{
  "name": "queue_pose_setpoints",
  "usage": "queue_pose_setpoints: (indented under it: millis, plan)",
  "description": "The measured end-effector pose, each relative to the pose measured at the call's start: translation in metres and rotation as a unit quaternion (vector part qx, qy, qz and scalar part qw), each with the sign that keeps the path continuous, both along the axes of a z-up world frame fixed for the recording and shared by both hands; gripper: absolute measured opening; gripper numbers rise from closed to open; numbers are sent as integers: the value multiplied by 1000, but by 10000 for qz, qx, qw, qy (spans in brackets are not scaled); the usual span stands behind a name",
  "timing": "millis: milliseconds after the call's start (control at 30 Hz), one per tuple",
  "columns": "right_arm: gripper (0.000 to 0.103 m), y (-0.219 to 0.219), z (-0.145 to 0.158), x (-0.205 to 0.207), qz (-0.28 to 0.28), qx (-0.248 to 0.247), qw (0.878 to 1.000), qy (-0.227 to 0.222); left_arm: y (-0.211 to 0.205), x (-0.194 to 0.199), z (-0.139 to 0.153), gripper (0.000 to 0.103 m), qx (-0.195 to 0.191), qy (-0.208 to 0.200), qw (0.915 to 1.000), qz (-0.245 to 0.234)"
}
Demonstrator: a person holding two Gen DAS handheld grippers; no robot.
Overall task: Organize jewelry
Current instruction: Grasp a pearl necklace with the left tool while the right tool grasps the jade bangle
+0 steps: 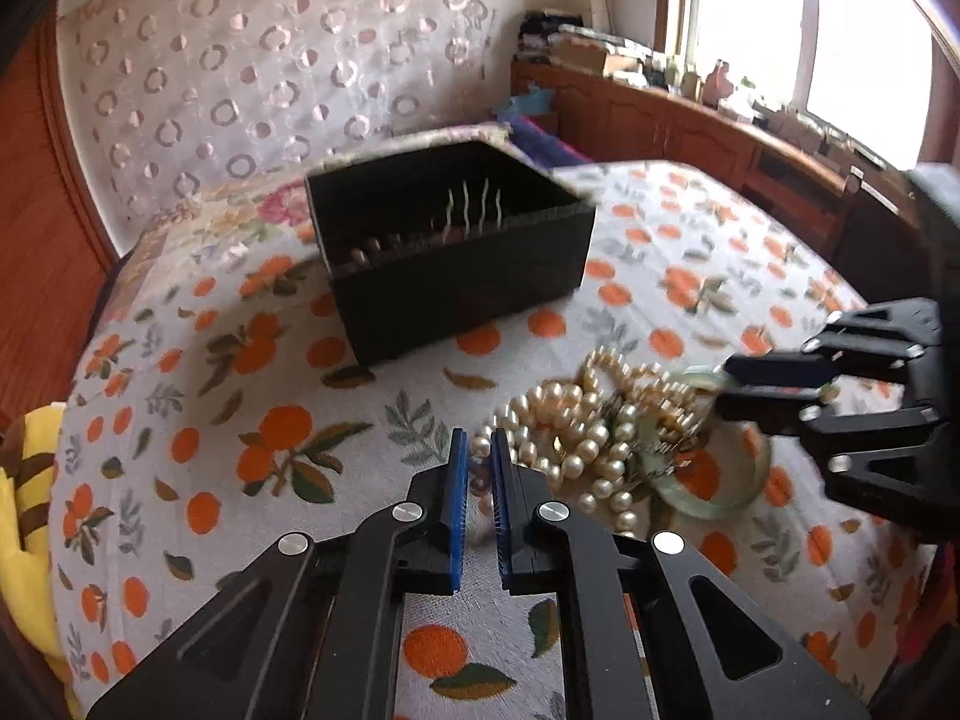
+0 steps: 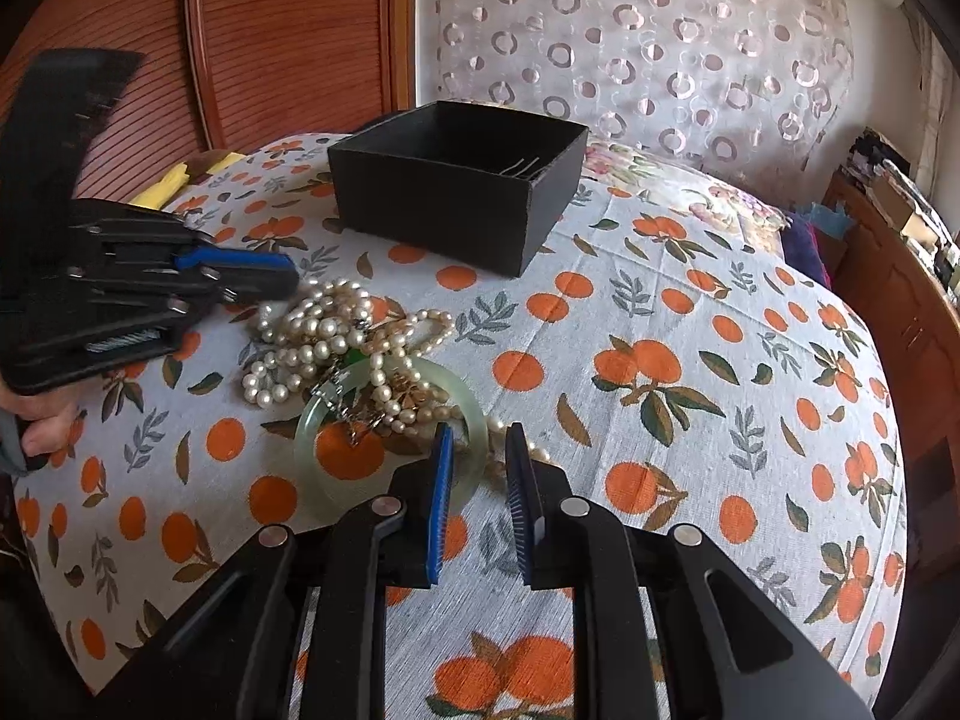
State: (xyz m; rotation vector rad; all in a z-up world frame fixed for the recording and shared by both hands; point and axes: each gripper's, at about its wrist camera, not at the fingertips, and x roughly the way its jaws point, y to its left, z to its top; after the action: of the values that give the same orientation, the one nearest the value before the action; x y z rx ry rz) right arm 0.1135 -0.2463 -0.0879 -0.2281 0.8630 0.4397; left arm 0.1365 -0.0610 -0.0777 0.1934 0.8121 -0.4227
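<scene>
A tangle of pearl necklaces (image 1: pixel 591 426) (image 2: pixel 327 339) lies on the orange-print cloth, partly over a pale green jade bangle (image 1: pixel 711 495) (image 2: pixel 312 423). A black open box (image 1: pixel 456 246) (image 2: pixel 462 180) with hairpins inside stands behind them. My left gripper (image 1: pixel 479 450) (image 2: pixel 288 276) sits at the pile's near left edge, jaws narrowly apart with a pearl strand between the tips. My right gripper (image 2: pixel 477 444) (image 1: pixel 729 387) is open, and its left finger overlaps the bangle's rim.
The cloth (image 2: pixel 690 312) covers a rounded bed or table that drops off at all sides. A yellow plush (image 1: pixel 27 498) lies at the left edge. A wooden cabinet (image 1: pixel 708 132) with clutter runs under the window. A patterned curtain (image 2: pixel 630 42) hangs behind.
</scene>
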Motion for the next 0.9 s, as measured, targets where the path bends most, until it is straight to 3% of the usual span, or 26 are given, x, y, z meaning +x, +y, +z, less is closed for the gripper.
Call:
queue_pose_setpoints:
  millis: [233,333,900]
  plan:
    - [20,1,-2,10,27,77,9998,153,7,-19,46,7,-361,-507,9981,-12]
    - [10,1,-1,11,102,113,9997,172,8,-24,58,7,-446,-644,9969,-9]
    - [10,-12,45,-6,-44,224,9977,-631,16,-37,87,7,-647,-989,9930,16]
